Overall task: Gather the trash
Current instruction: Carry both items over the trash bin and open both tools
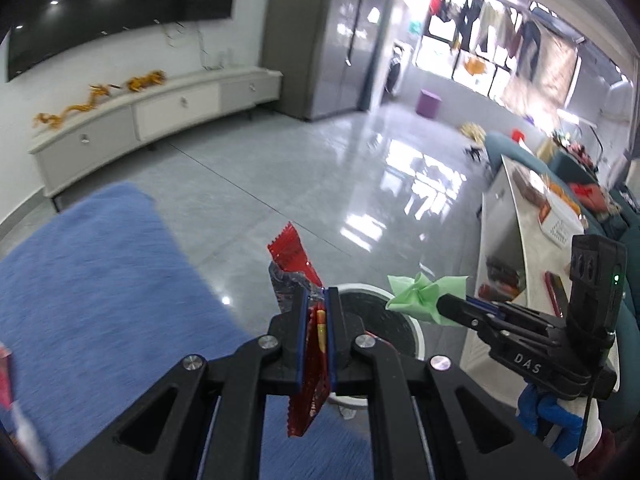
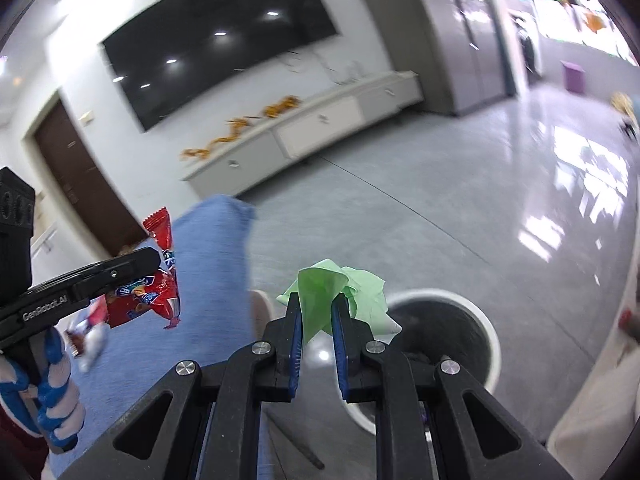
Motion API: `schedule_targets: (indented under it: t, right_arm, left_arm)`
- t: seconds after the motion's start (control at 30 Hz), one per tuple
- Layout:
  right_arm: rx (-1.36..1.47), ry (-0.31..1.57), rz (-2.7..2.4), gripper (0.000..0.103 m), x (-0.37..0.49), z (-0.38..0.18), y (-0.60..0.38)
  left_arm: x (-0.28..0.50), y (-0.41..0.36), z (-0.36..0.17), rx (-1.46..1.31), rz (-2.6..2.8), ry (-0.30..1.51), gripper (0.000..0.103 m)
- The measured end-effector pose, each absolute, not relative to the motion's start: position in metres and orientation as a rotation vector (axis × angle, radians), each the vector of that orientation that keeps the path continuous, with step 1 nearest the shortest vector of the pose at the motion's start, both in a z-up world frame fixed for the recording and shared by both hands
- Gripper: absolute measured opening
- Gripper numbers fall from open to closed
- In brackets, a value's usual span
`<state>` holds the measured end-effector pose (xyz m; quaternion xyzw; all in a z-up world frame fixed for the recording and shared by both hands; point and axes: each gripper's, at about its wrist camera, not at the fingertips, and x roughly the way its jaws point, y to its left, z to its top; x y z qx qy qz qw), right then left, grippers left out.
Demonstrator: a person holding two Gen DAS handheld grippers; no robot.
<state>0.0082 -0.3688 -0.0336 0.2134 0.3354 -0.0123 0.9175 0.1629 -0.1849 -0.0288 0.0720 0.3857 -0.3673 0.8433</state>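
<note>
My left gripper (image 1: 316,296) is shut on a red snack wrapper (image 1: 294,256), held upright above the floor near a white round bin (image 1: 414,330) with a dark inside. My right gripper (image 2: 316,300) is shut on a crumpled green tissue (image 2: 344,284), just left of the bin (image 2: 486,320). In the left wrist view the right gripper (image 1: 440,304) comes in from the right with the green tissue (image 1: 420,294) over the bin's rim. In the right wrist view the left gripper (image 2: 154,258) holds the wrapper (image 2: 152,292) at the left.
A blue rug (image 1: 92,284) lies on the glossy grey floor at the left. A white coffee table (image 1: 532,236) with snack items stands to the right of the bin. A long white TV cabinet (image 1: 160,116) runs along the far wall under a black screen.
</note>
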Motion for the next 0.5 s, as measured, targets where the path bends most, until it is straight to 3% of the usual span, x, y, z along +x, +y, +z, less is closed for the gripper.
schedule_targets:
  t: [0.23, 0.37, 0.43, 0.5]
  right_arm:
    - [0.496, 0.787, -0.127, 0.014, 0.024, -0.074, -0.414]
    - [0.510, 0.839, -0.165, 0.023, 0.031, -0.092, -0.427]
    - [0.526, 0.858, -0.175, 0.029, 0.034, -0.099, -0.432]
    - [0.530, 0.876, -0.193, 0.034, 0.034, -0.107, -0.435]
  left_arm:
    - [0.189, -0.243, -0.074, 0.156, -0.831, 0.932, 0.008]
    - [0.197, -0.267, -0.092, 0.154, -0.861, 0.983, 0.010]
    - [0.203, -0.279, -0.098, 0.151, -0.873, 1.008, 0.018]
    - [0.206, -0.286, -0.101, 0.149, -0.877, 1.014, 0.044]
